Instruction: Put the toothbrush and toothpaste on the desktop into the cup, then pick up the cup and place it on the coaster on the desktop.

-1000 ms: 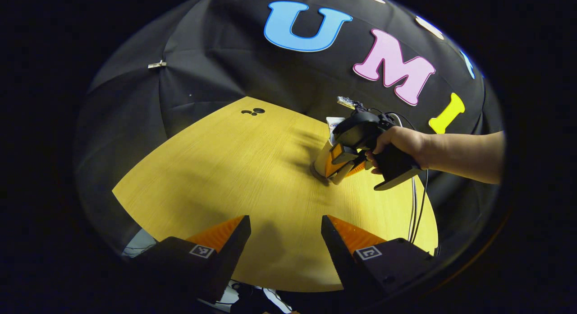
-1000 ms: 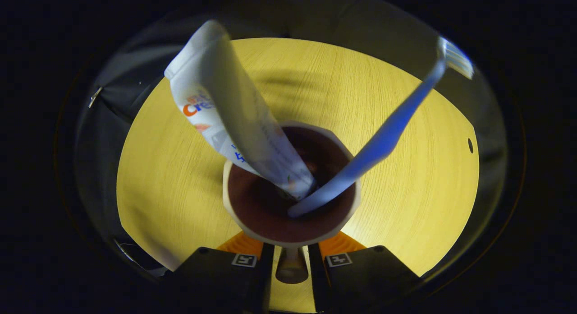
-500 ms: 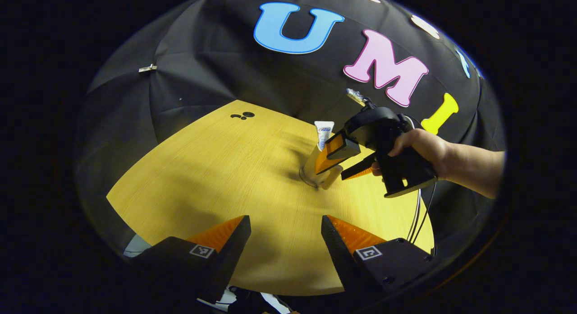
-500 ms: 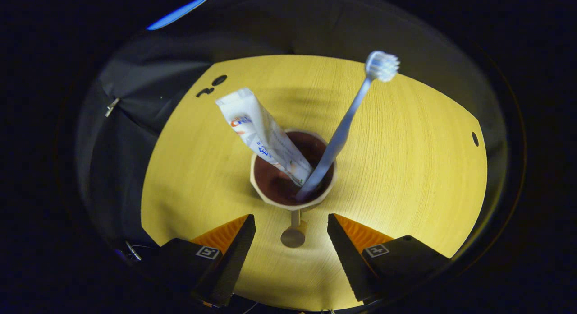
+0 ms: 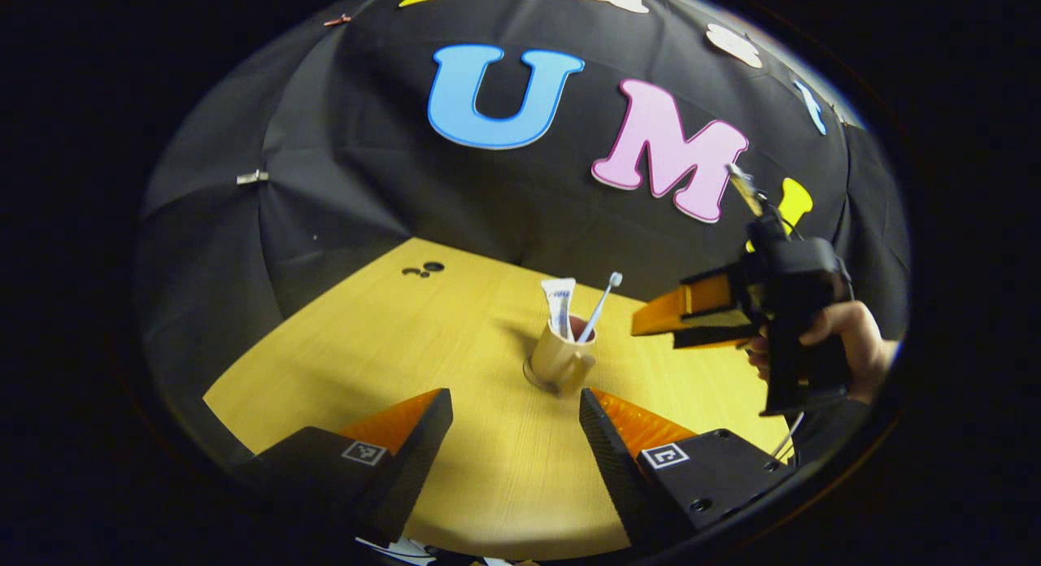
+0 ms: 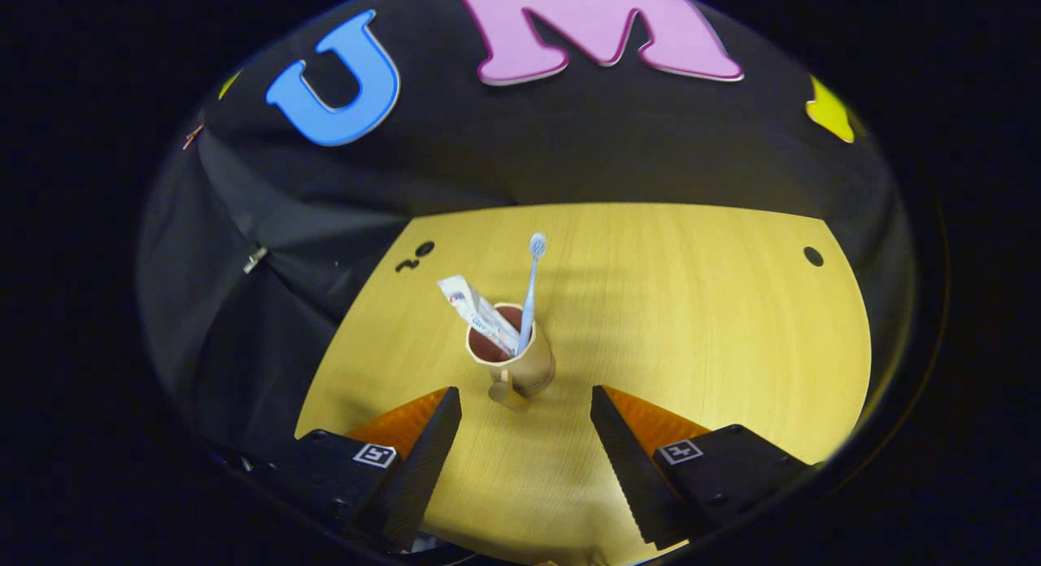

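Note:
A tan cup (image 5: 559, 361) stands upright on the yellow table (image 5: 382, 354), its handle turned toward me. A white toothpaste tube (image 5: 559, 304) and a pale blue toothbrush (image 5: 599, 303) lean inside it. A thin dark disc edge, seemingly the coaster (image 5: 532, 378), shows under the cup's base. My left gripper (image 5: 516, 411) is open, low and short of the cup. In the right gripper view the cup (image 6: 524, 361), tube (image 6: 480, 312) and brush (image 6: 530, 285) sit just beyond my open right gripper (image 6: 526, 411). From the left, the right gripper (image 5: 651, 332) hangs in the air to the cup's right.
A hand (image 5: 850, 338) holds the right gripper at the right edge. Small dark holes mark the tabletop at the far left (image 5: 423, 269) and far right (image 6: 813, 255). The black cloth wall (image 5: 488, 200) closes off the back of the table.
My right gripper opened off the cup's handle and drew back and up, away from the cup. The cup stays standing with tube and brush inside. The left gripper's view tilted upward.

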Demonstrator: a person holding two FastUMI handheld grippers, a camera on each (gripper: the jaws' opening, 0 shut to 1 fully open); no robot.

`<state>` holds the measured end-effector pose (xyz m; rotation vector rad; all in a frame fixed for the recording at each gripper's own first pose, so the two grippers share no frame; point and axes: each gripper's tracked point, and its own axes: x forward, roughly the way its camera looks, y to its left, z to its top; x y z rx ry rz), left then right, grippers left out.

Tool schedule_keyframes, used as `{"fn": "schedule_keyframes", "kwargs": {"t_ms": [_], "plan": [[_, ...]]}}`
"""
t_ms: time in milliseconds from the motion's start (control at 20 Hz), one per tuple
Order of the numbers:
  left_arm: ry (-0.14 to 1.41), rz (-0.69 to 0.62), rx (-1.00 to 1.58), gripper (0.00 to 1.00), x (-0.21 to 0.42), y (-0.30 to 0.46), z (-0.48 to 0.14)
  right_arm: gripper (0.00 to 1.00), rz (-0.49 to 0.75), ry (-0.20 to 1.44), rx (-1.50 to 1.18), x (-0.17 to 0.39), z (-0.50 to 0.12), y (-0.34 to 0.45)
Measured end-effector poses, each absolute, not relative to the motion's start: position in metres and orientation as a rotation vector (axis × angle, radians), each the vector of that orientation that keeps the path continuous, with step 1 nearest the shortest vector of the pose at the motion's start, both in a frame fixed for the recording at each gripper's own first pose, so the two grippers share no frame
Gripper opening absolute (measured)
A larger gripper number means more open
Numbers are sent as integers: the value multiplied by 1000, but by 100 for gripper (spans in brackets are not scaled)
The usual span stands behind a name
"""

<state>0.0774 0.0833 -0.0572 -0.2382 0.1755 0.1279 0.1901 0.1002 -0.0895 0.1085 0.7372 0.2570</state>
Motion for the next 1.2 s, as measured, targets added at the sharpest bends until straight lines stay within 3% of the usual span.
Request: {"fn": "schedule_keyframes", "kwargs": {"t_ms": [450, 700, 1200], "plan": [[41, 82, -126, 98, 73, 33, -3, 99, 122, 547, 49, 104, -75, -6], [-9, 54, -128, 98, 66, 8, 25, 99, 76, 410, 35, 85, -40, -47], [85, 138, -159, 97, 67, -1, 6, 99, 136, 549, 97, 86, -86, -63]]}}
